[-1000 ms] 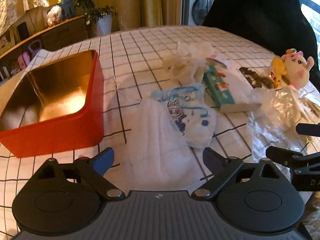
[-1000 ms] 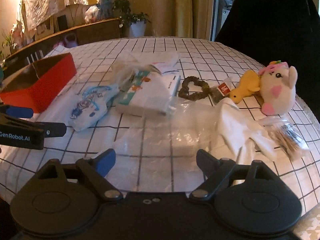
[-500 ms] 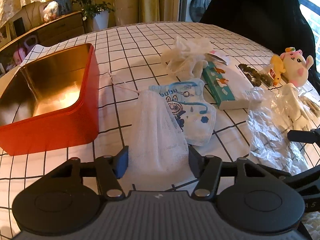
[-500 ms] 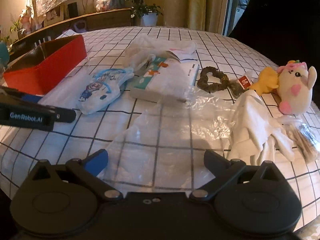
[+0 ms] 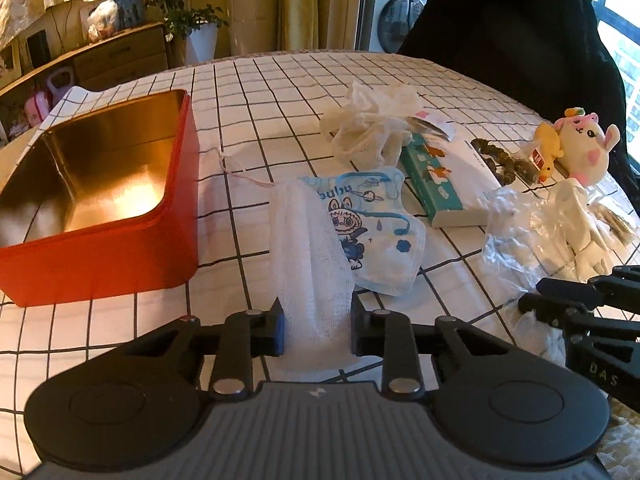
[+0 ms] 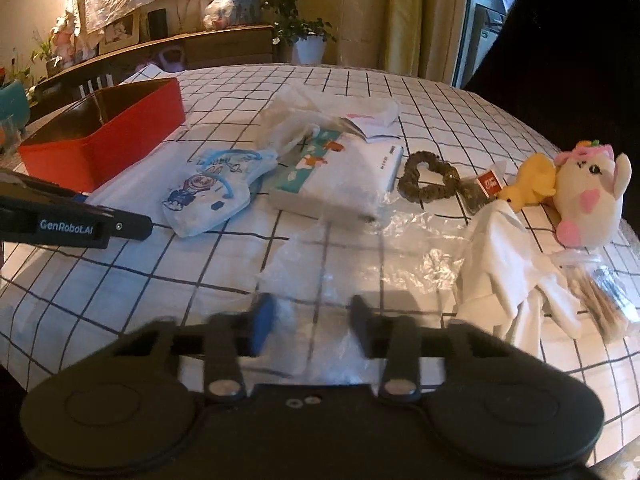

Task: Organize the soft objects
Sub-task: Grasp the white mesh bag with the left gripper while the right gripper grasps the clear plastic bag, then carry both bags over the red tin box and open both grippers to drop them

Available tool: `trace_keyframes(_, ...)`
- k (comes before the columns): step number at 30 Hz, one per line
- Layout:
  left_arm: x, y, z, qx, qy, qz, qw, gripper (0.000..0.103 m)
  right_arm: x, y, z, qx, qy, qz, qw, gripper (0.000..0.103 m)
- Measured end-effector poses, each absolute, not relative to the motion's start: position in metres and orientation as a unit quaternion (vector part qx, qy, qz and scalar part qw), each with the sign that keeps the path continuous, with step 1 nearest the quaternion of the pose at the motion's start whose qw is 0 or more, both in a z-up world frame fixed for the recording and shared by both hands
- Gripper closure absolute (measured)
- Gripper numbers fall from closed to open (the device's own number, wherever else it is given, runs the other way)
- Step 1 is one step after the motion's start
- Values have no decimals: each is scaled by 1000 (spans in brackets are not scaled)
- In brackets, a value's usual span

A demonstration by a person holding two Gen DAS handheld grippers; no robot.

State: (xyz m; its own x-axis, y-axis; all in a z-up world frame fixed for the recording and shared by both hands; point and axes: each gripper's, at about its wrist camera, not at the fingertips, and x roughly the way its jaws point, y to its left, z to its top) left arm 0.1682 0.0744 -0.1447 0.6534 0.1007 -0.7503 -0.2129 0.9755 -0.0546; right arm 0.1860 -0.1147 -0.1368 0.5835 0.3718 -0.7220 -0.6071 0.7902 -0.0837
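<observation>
My left gripper (image 5: 317, 330) is shut on a white mesh pouch (image 5: 308, 256) and holds its near end; the pouch's far end rests on a blue cartoon-print pouch (image 5: 372, 232). An open red tin box (image 5: 100, 208) stands to the left. My right gripper (image 6: 310, 326) is closing around the near edge of a clear plastic bag (image 6: 352, 264); motion blur hides whether it grips. The left gripper also shows in the right wrist view (image 6: 128, 226).
On the checked tablecloth (image 5: 260, 92) lie a crumpled white net (image 5: 368, 128), a tissue pack (image 5: 444, 176), a brown heart scrunchie (image 6: 428, 180), a white glove (image 6: 508, 272), a yellow toy (image 6: 528, 188), a pink-and-white plush (image 6: 588, 200) and bagged sticks (image 6: 604, 300).
My left gripper has closed on the white mesh pouch, which is now bunched and lifted. My right gripper has narrowed from wide open around the clear bag's edge.
</observation>
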Motion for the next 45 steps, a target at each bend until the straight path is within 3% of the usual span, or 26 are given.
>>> trace_keyframes(3, 165, 74, -141, -67, 403, 86, 908, 80, 186, -115, -136, -167, 359, 273, 877, 96)
trace_keyframes(6, 162, 73, -136, -66, 399, 89, 910, 82, 185, -119, -133, -160, 354, 264, 883, 101)
trace_keyframes(26, 130, 102, -60, -58, 365, 80, 926, 84, 165, -83, -43, -122, 291, 370, 874, 101)
trace_keyframes(45, 153, 217, -39, -85, 370, 167, 910, 84, 177, 52, -20, -164, 268, 479, 819, 101)
